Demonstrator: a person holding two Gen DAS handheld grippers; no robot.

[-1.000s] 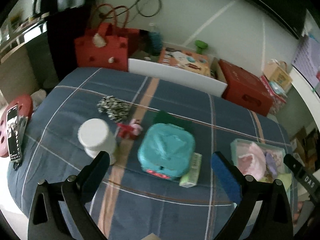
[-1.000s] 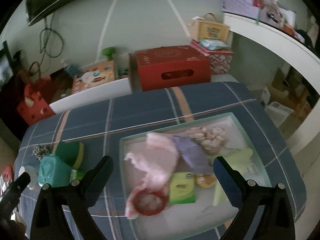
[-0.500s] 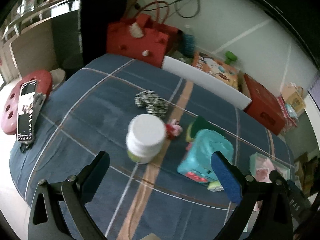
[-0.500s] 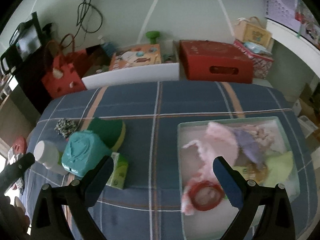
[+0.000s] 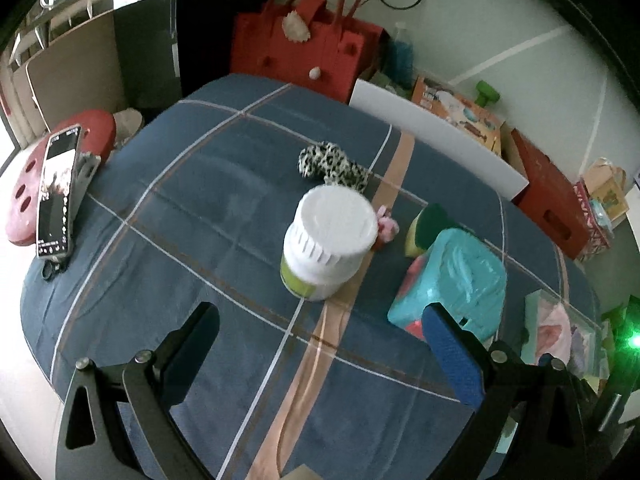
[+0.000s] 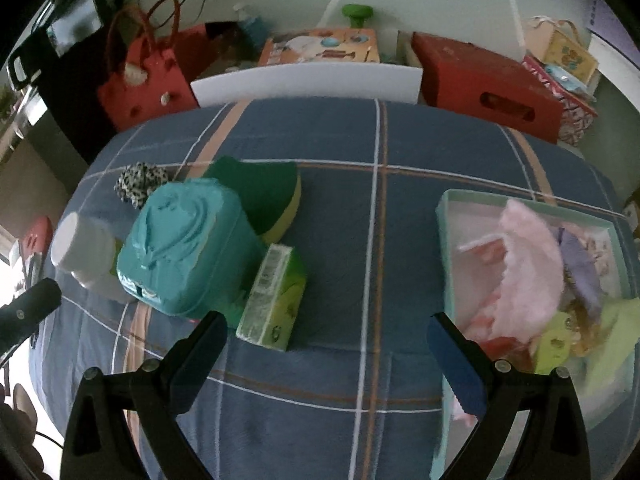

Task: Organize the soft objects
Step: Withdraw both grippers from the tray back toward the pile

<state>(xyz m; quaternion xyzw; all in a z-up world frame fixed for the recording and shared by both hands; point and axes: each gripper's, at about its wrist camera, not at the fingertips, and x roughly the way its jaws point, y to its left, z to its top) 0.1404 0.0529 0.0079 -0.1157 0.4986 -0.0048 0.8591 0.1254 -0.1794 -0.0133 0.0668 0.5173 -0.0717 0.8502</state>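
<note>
A leopard-print scrunchie [image 5: 331, 165] and a small pink soft item [image 5: 386, 227] lie on the blue plaid cloth behind a white-lidded jar [image 5: 329, 245]. A green-and-yellow sponge [image 6: 267, 198] lies behind a teal box [image 6: 188, 246]; a green tissue pack [image 6: 274, 303] leans beside it. A pale green tray [image 6: 446, 240] at the right holds a pink fluffy item [image 6: 528, 264] and other soft things. My left gripper [image 5: 322, 354] is open and empty, in front of the jar. My right gripper [image 6: 326, 360] is open and empty, above the cloth between tissue pack and tray.
A phone [image 5: 56, 196] rests on a red stool [image 5: 24, 200] at the left edge. A red bag [image 5: 298, 52], a white board [image 5: 436, 136] and a red box [image 6: 486, 80] stand behind the table.
The left gripper has swung left from the teal box toward the jar and come closer. The right gripper has swung left from over the tray to the cloth between tissue pack and tray.
</note>
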